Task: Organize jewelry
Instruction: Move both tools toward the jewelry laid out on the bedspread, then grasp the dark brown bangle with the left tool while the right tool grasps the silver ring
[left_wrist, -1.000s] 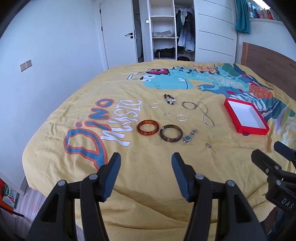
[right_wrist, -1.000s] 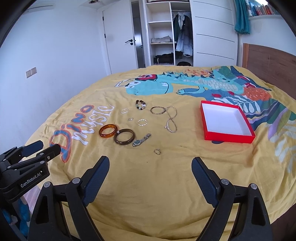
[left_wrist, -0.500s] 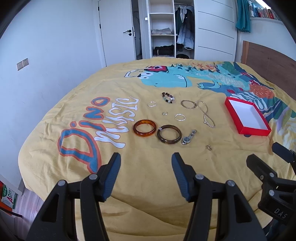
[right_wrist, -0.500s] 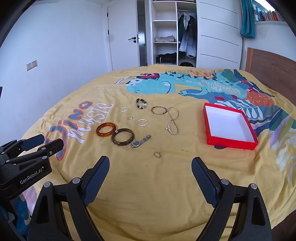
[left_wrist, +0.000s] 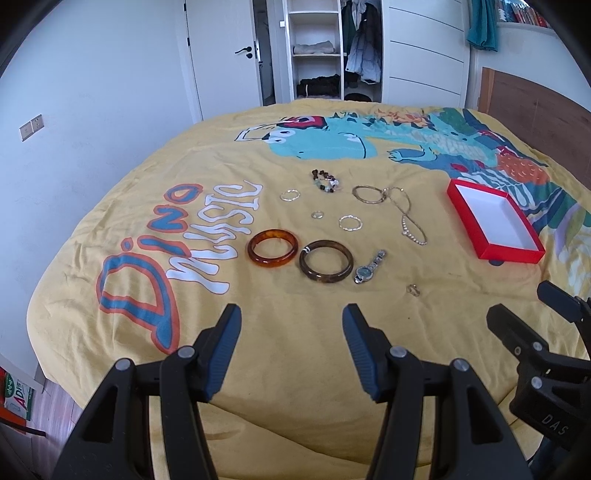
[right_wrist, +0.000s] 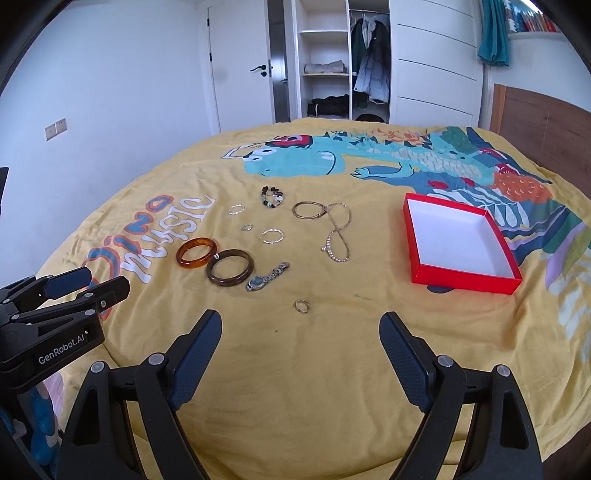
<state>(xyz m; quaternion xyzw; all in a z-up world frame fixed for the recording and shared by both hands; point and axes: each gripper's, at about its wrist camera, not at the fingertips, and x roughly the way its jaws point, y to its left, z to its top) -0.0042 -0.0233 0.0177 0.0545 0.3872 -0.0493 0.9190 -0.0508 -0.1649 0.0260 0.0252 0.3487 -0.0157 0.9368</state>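
Nothing has been sorted yet, judging by how things lie: the red box (right_wrist: 461, 243) sits open on the right side of the bed (right_wrist: 332, 369), its white inside bare, while every piece of jewelry is spread on the yellow bedspread to its left.

Nearest the grippers lies a small ring (right_wrist: 301, 306), alone, well apart from the rest. Beyond it is a wristwatch (right_wrist: 266, 277), just beside a dark brown bangle (right_wrist: 229, 267), which in turn sits just beside an amber bangle (right_wrist: 196, 252); whether the two bangles touch is hard to tell. Farther back are a thin silver ring (right_wrist: 272, 235), a tiny ring (right_wrist: 247, 227), another silver hoop (right_wrist: 236, 209), a beaded bracelet (right_wrist: 272, 196), a thin gold bangle (right_wrist: 308, 210) and a chain necklace (right_wrist: 338, 236) looped in a figure eight, its far end touching the gold bangle.

The left gripper (left_wrist: 291, 347) hangs over the near edge of the bed with its jaws moderately apart and holding nothing. The right gripper (right_wrist: 301, 345) is spread wider, also empty, lined up roughly with the lone ring.

So the whole job remains: each piece presumably has to go into the box, one at a time.
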